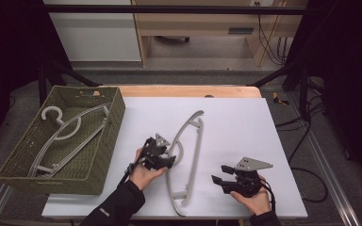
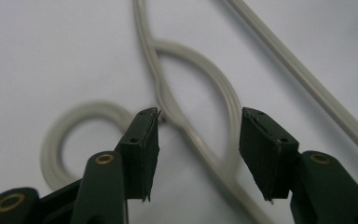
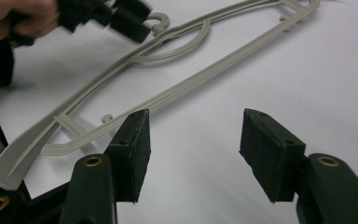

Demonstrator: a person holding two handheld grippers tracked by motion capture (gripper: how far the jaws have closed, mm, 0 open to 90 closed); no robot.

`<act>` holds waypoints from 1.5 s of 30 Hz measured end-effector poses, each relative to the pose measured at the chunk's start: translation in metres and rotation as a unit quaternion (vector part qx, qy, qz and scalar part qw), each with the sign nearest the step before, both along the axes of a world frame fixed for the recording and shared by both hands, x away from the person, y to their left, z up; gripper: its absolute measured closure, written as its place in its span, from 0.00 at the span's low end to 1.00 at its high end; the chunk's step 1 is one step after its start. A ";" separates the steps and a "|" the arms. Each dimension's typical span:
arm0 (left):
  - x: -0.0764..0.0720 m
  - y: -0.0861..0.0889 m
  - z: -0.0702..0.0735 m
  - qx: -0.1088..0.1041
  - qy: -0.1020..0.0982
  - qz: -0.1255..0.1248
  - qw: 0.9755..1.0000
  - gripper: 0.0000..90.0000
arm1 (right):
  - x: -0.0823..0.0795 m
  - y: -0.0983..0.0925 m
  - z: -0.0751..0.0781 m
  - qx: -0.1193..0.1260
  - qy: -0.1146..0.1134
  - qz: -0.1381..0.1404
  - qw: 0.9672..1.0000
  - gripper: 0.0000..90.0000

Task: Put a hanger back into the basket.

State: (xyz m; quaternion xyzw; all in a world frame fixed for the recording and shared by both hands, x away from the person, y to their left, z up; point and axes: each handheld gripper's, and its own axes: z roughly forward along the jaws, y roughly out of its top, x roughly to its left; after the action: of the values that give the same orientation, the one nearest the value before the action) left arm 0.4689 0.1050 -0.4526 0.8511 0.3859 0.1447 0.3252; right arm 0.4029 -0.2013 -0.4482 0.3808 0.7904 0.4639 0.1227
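While hovering over the grey hanger (image 1: 188, 155) on the white surface (image 1: 235, 122), left tongs (image 2: 199, 154) apart around its neck, gripping nothing. Right tongs (image 3: 193, 154) apart too, near the hanger's end, empty.

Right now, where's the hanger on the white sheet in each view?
High view: hanger on the sheet lies lengthwise at centre, beside the left gripper.
Left gripper view: its hook and arc sit between the open jaws.
Right gripper view: it runs from lower left to top right.
Shared landmark: its curled hook.
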 end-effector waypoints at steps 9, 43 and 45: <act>-0.035 -0.006 -0.021 -0.013 0.008 -0.011 1.000 0.44 | 0.000 -0.002 0.000 -0.004 0.000 -0.005 1.000 0.47; -0.043 0.064 -0.013 0.014 0.037 0.019 0.999 0.68 | -0.002 -0.009 0.004 0.015 -0.012 -0.022 1.000 0.36; -0.042 0.065 -0.012 0.018 0.039 0.019 0.999 0.72 | -0.001 -0.010 0.004 0.015 -0.018 -0.024 0.999 0.31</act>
State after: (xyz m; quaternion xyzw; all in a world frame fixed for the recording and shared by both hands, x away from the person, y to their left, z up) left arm 0.4268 0.1703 -0.4648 0.8546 0.4114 0.1244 0.2913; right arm 0.4016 -0.2114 -0.4440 0.3930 0.7717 0.4793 0.1422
